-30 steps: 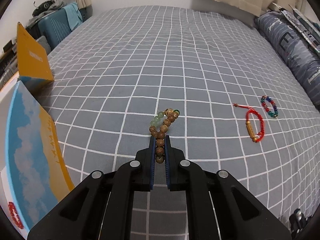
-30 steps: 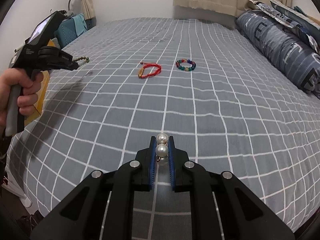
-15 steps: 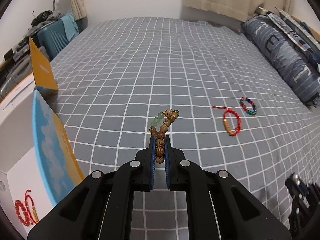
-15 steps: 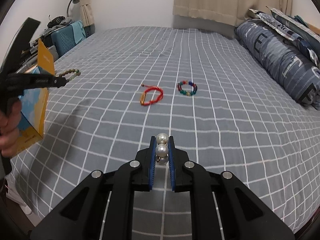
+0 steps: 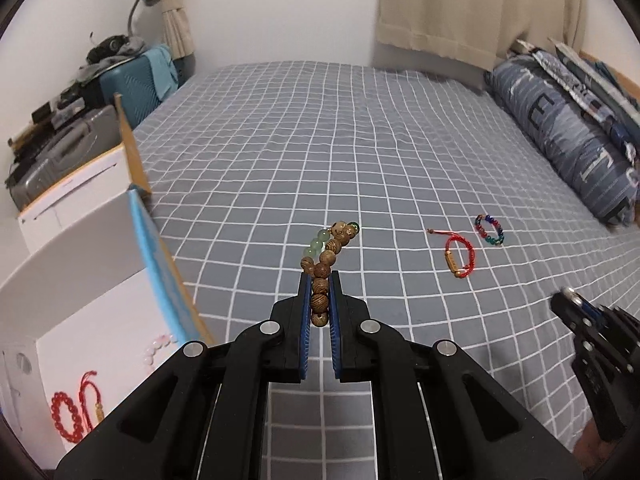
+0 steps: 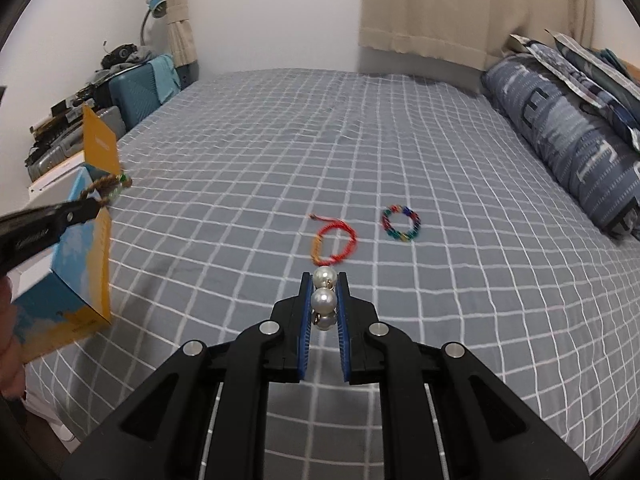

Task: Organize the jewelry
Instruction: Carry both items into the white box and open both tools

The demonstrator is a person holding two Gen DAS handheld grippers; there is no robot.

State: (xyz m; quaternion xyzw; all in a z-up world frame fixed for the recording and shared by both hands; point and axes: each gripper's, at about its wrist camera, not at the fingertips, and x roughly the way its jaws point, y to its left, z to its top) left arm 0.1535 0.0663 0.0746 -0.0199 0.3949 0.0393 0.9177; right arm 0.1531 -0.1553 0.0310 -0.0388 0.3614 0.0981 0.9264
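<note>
While the left gripper [image 5: 320, 292] pinches the wooden bracelet [image 5: 325, 268] beside the box [image 5: 92, 320] (red pieces already inside), the right gripper [image 6: 324, 300] clamps pearls [image 6: 323, 300]; next, probably swing left over the box and release.

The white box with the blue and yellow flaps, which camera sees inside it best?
The left wrist view: the white box with blue and yellow flaps shows its open inside, with red bracelets lying there. The right wrist view shows only its outside.
</note>
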